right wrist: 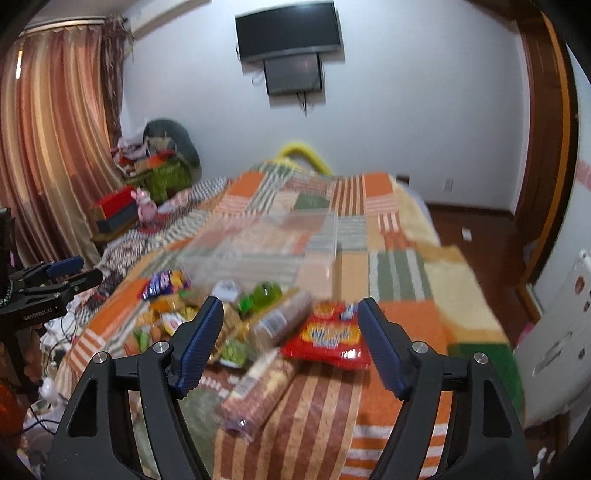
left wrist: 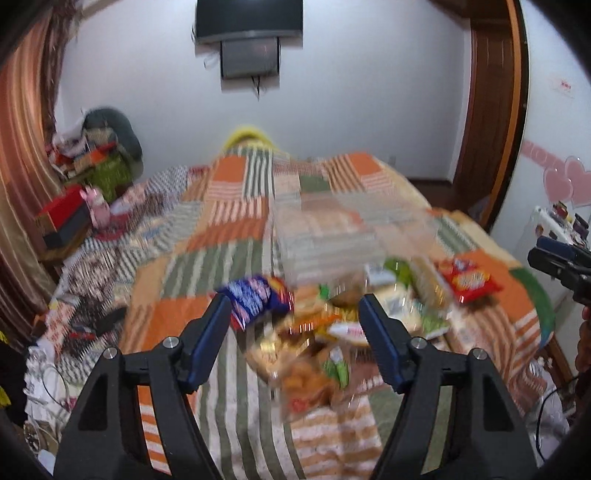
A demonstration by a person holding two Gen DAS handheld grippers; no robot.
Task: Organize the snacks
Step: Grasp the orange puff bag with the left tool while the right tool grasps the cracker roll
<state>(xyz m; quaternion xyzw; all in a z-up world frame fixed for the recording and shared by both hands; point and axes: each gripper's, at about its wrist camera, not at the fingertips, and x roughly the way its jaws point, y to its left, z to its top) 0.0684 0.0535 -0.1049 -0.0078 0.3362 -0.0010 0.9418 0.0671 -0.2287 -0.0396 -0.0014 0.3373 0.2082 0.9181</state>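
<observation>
A pile of snack packets lies on the patchwork bedspread point(left wrist: 221, 236). In the left wrist view I see a blue packet point(left wrist: 256, 297), a red packet point(left wrist: 467, 280) and a clear bag of golden snacks point(left wrist: 306, 373). A clear plastic bin point(left wrist: 332, 236) stands behind the pile. My left gripper point(left wrist: 295, 314) is open and empty above the pile. In the right wrist view my right gripper point(right wrist: 290, 317) is open and empty above the red packet point(right wrist: 328, 338), with a biscuit roll point(right wrist: 258, 387) nearer me and the bin point(right wrist: 266, 254) behind. Both views are blurred.
A TV point(right wrist: 288, 31) hangs on the far wall. Striped curtains point(right wrist: 55, 147) hang at the left, with a cluttered chair point(right wrist: 162, 155) and a red box point(right wrist: 114, 206) beside the bed. A wooden door frame point(right wrist: 546, 147) is at the right.
</observation>
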